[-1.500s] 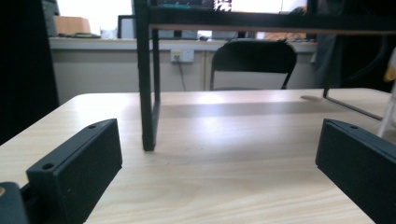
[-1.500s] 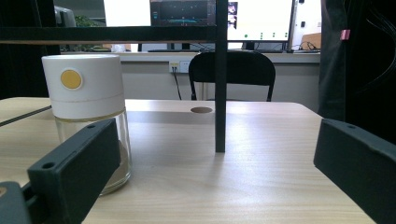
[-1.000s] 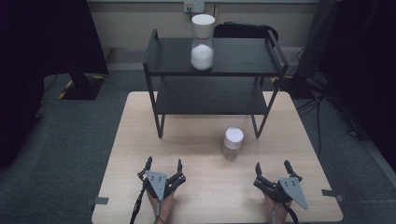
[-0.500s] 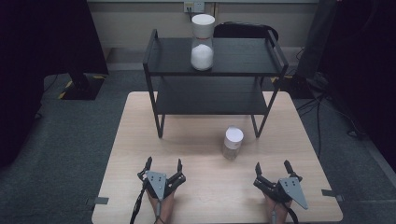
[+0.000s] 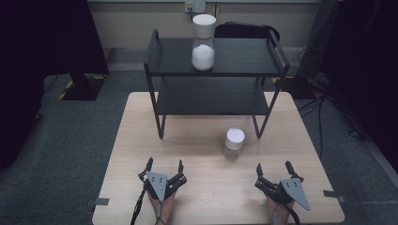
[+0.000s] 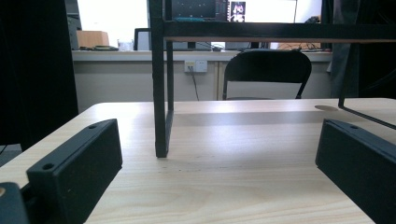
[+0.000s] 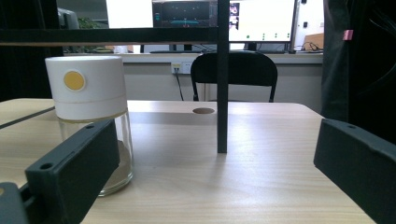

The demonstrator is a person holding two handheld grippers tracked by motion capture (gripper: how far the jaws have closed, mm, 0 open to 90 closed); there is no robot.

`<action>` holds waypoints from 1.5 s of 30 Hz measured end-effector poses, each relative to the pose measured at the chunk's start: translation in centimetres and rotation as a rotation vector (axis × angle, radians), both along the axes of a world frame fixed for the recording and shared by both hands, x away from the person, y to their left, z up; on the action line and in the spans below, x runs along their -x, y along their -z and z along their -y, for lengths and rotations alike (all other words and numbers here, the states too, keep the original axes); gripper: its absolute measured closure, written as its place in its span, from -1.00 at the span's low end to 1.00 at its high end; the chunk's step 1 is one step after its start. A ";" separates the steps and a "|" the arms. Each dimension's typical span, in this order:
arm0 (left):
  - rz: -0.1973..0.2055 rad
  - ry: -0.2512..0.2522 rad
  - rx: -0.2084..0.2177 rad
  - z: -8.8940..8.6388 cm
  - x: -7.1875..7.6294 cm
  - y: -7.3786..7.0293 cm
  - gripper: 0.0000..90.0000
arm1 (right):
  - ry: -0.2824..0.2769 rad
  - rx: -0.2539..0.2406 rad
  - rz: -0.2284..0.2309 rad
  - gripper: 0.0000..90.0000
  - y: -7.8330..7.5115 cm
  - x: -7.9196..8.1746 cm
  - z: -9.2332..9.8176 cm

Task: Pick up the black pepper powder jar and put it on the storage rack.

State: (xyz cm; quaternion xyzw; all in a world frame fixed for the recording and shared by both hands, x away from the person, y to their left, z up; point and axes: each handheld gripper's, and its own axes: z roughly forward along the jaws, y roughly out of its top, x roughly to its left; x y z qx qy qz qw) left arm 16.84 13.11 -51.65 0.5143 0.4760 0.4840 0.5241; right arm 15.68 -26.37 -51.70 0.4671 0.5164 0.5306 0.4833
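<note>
While both tools rest at the near edge of the pale wooden bench [image 5: 141, 140], a black metal two-tier shelf [image 5: 216, 93] stands beyond them, its thin leg just behind and right of the small glass jar [image 5: 233, 144]. That jar, round with a white cap, stands on the bench ahead of the right tool [image 5: 274, 169]. A taller white-capped jar [image 5: 203, 43] sits on the top tier. Left tool [image 5: 164, 165] and right tool gape wide, empty. Nothing has moved since the earlier frames.
</note>
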 end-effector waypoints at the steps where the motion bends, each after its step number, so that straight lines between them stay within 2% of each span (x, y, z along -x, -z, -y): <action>1: 0.000 0.000 0.000 0.0 0.0 0.0 -1.00 | 0.000 -0.002 0.005 -1.00 0.1 0.0 0.0; 13: 0.000 -0.004 0.000 0.1 0.0 0.0 -1.00 | 0.005 -0.012 0.025 -1.00 0.4 0.2 0.0; 21: -0.001 -0.009 0.000 0.1 0.0 0.0 -1.00 | 0.007 -0.013 0.008 -1.00 -0.1 0.1 0.0; 26: -0.001 -0.010 0.000 0.2 0.0 0.0 -1.00 | -0.010 0.003 0.012 -1.00 -1.5 0.0 0.3; 27: -0.001 -0.010 0.000 0.2 0.0 0.0 -1.00 | -0.012 0.009 0.021 -1.00 -2.4 0.0 0.3; 28: -0.001 -0.010 0.000 0.2 0.0 0.0 -1.00 | -0.012 0.009 0.021 -1.00 -2.4 0.0 0.3; 29: -0.001 -0.010 0.000 0.2 0.0 0.0 -1.00 | -0.015 0.011 0.048 -1.00 -3.5 -0.1 0.4; 30: -0.001 -0.010 0.000 0.2 0.0 0.0 -1.00 | -0.015 0.011 0.048 -1.00 -3.5 -0.1 0.4; 32: -0.001 -0.010 0.000 0.2 0.0 0.0 -1.00 | -0.042 0.002 0.067 -1.00 -5.2 -0.5 0.5; 35: -0.001 -0.010 0.000 0.2 0.0 0.0 -1.00 | -0.087 -0.017 0.077 -1.00 -6.6 -1.3 0.6; 36: -0.001 -0.010 0.000 0.2 0.0 0.0 -1.00 | -0.087 -0.017 0.077 -1.00 -6.6 -1.3 0.6; 37: -0.001 -0.010 0.000 0.2 0.0 0.0 -1.00 | -0.103 0.001 0.096 -1.00 -7.3 -1.9 -0.1; 39: -0.001 -0.010 0.000 0.2 0.0 0.0 -1.00 | -0.114 0.001 0.101 -1.00 -7.6 -2.4 -0.4; 40: -0.001 -0.012 0.000 0.2 0.0 0.0 -1.00 | -0.131 -0.004 0.100 -1.00 -8.0 -3.4 -1.1; 42: -0.001 -0.012 0.000 0.2 0.0 0.0 -1.00 | -0.150 -0.008 0.083 -1.00 -8.4 -4.5 -1.7; 43: -0.001 -0.012 0.000 0.2 0.0 0.0 -1.00 | -0.150 -0.008 0.083 -1.00 -8.4 -4.5 -1.7; 45: -0.001 -0.012 0.000 0.2 0.0 0.0 -1.00 | -0.166 -0.017 0.070 -1.00 -8.4 -5.9 -2.6</action>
